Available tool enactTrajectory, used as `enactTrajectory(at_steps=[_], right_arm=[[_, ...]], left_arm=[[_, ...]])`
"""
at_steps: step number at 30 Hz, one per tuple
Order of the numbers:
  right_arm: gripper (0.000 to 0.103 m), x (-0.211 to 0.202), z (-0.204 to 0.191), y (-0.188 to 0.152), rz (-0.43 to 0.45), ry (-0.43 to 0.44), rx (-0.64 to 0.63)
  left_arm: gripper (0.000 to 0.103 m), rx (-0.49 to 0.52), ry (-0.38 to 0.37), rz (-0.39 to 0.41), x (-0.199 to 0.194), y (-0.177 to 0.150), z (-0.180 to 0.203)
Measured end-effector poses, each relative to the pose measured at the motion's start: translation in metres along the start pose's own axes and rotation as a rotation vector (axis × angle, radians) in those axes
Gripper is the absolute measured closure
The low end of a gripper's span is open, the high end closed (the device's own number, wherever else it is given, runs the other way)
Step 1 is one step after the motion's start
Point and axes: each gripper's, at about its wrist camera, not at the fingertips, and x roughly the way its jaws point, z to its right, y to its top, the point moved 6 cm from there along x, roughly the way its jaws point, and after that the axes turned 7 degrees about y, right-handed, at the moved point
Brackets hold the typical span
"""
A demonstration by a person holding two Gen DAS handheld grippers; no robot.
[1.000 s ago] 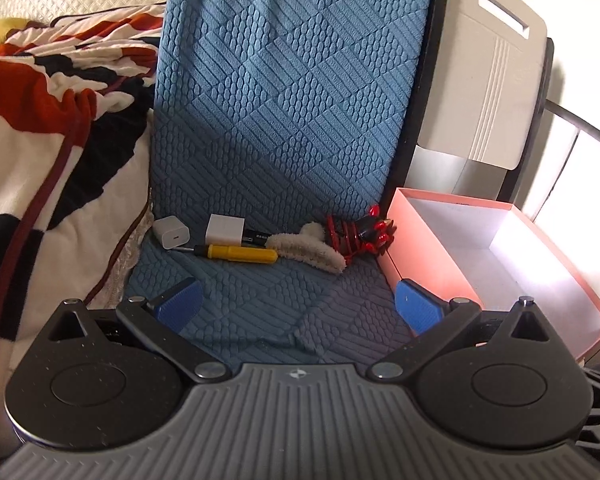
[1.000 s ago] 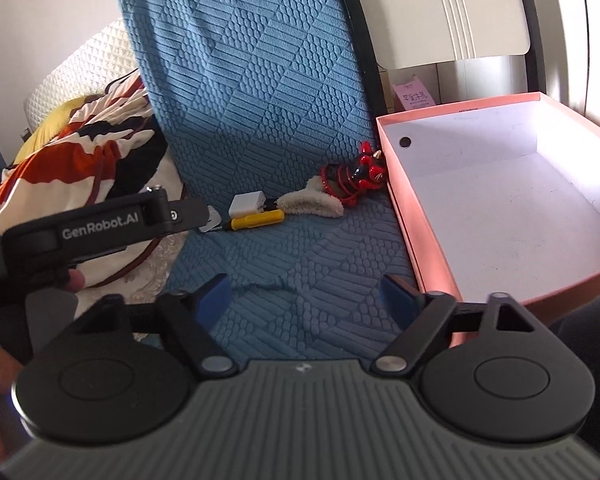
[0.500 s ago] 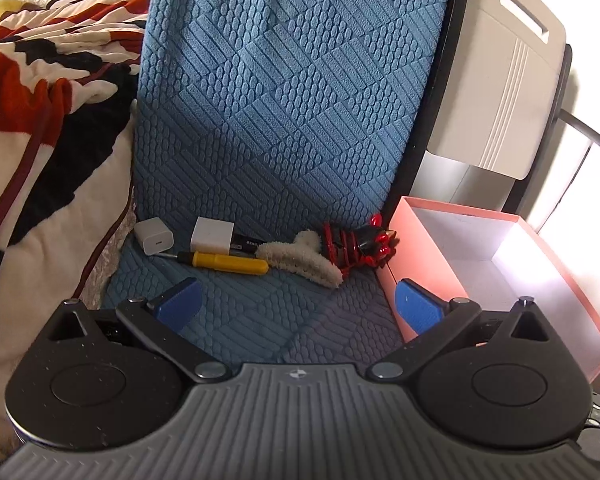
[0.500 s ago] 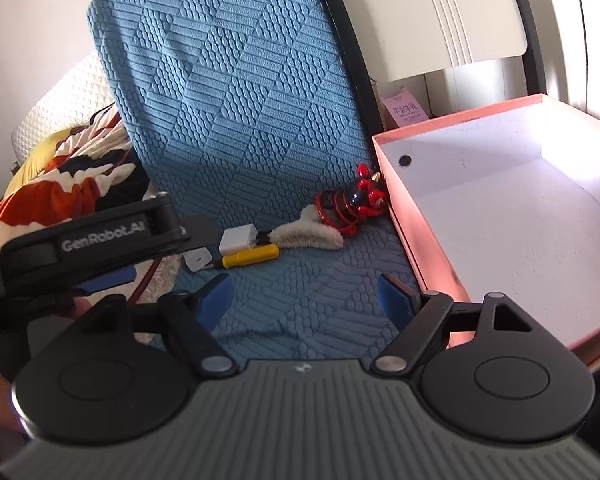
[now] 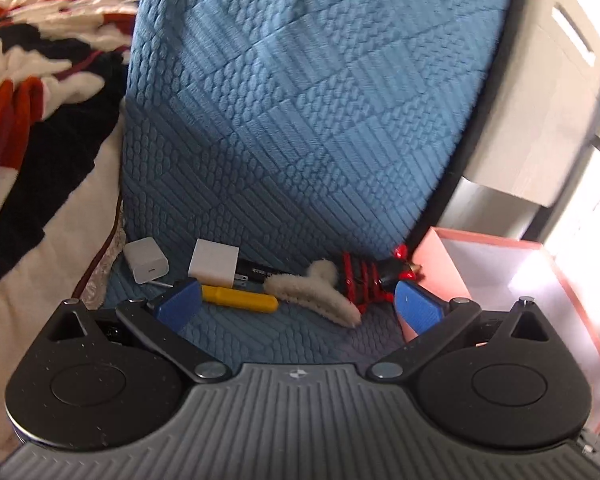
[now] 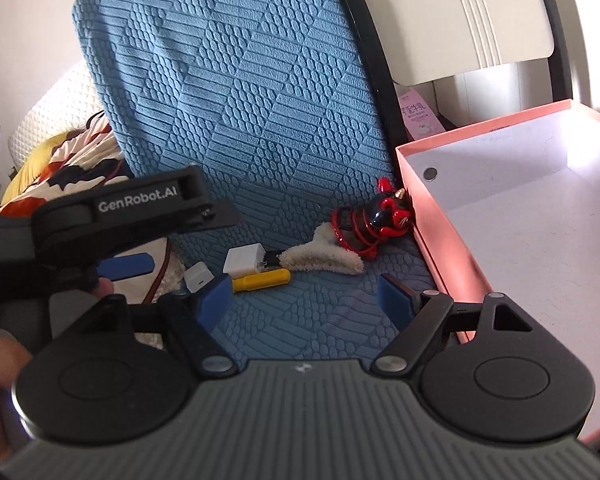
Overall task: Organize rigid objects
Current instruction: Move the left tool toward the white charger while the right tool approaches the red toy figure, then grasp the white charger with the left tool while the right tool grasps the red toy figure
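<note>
On the blue seat cushion (image 5: 300, 120) lie two white chargers (image 5: 146, 261) (image 5: 214, 262), a yellow-handled screwdriver (image 5: 240, 298), a fuzzy cream hair clip (image 5: 320, 292) and a red and black keychain toy (image 5: 372, 280). An empty pink box (image 6: 520, 220) stands to their right. My left gripper (image 5: 298, 304) is open and empty, just short of the row of objects. My right gripper (image 6: 306, 300) is open and empty, hovering before the screwdriver (image 6: 262, 280) and hair clip (image 6: 324, 258). The left gripper also shows in the right wrist view (image 6: 126, 266).
A red, black and white blanket (image 5: 28, 128) lies left of the cushion. A cream chair back (image 6: 460, 12) and black frame stand behind the box. A pink paper tag (image 6: 416, 118) hangs behind the box.
Both grippers have moved forward toward the objects on the cushion. Both stay open and nothing has been picked up.
</note>
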Motion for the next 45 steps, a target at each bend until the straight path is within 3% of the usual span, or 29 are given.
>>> enactTrajectory(at_steps=[5,13,24,27,34,45], right_arm=[[0.022,0.021,0.007,0.007,0.004,-0.055,0.017],[0.021,0.050,0.005,0.018,0.001,-0.031,-0.030],[0.019,0.092,0.013,0.018,-0.050,-0.023,0.062],[0.019,0.097,0.017,0.022,-0.024,-0.069,0.059],[0.019,0.112,0.033,0.033,0.004,-0.053,0.137],[0.019,0.152,0.065,0.034,-0.034,-0.104,0.335]], left_arm=[[0.000,-0.013,0.025,-0.044,0.030,0.010,-0.008],[0.000,-0.012,0.055,-0.089,0.066,0.022,-0.021],[0.000,0.020,0.071,-0.200,0.107,0.023,-0.038],[0.000,0.022,0.079,-0.209,0.114,0.025,-0.042],[0.000,0.055,0.116,-0.261,0.142,0.021,-0.055],[0.001,-0.043,0.031,-0.240,0.160,0.027,-0.081]])
